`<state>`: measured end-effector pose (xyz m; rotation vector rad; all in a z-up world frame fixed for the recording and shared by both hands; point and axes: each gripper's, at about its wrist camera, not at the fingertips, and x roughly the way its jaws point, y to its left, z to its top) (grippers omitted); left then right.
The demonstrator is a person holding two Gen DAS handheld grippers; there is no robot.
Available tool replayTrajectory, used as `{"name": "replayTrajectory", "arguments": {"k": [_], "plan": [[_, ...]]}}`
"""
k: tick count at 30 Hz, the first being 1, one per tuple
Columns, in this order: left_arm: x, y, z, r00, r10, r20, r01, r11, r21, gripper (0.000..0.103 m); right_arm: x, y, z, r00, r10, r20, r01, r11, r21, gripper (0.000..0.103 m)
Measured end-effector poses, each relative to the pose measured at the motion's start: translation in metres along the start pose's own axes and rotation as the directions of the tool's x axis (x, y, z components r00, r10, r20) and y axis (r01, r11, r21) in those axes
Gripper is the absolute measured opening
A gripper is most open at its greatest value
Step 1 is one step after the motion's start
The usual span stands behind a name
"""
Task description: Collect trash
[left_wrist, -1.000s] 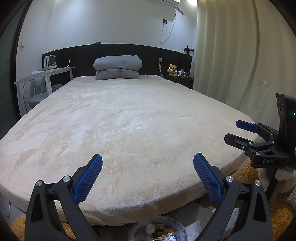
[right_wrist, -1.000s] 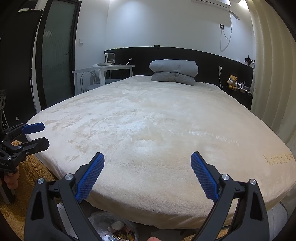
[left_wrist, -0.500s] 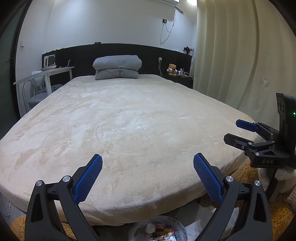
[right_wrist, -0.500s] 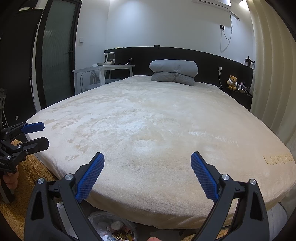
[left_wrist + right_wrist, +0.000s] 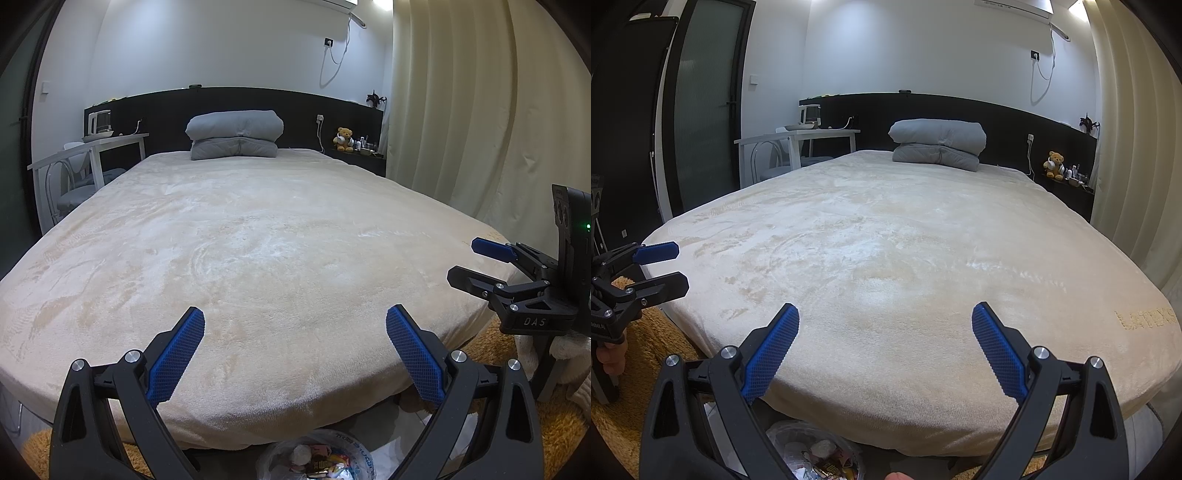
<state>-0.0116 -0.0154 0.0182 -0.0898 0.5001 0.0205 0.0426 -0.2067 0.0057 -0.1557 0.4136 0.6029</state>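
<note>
Item: clear trash bag (image 5: pixel 317 458), on floor at bed's (image 5: pixel 258 258) near edge, under my left gripper (image 5: pixel 295 332) and right gripper (image 5: pixel 885 334). Fingers spread wide, empty. Bag looks light, crinkly, slippery; I'd pinch its rim.

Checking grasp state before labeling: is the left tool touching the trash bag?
Apart. In the left wrist view the left tool is open over the bed edge, while the trash bag sits on the floor below, clear of both fingers.
</note>
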Motion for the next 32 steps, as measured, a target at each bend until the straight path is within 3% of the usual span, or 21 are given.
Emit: {"name": "replayTrajectory", "arguments": {"k": [32], "plan": [[0.0008, -0.0013, 0.0005, 1.000, 0.004, -0.003, -0.004, 1.000, 0.003, 0.097, 0.0017, -0.0011, -0.0012, 1.000, -0.003, -0.006, 0.003, 1.000, -0.008, 0.093]]}}
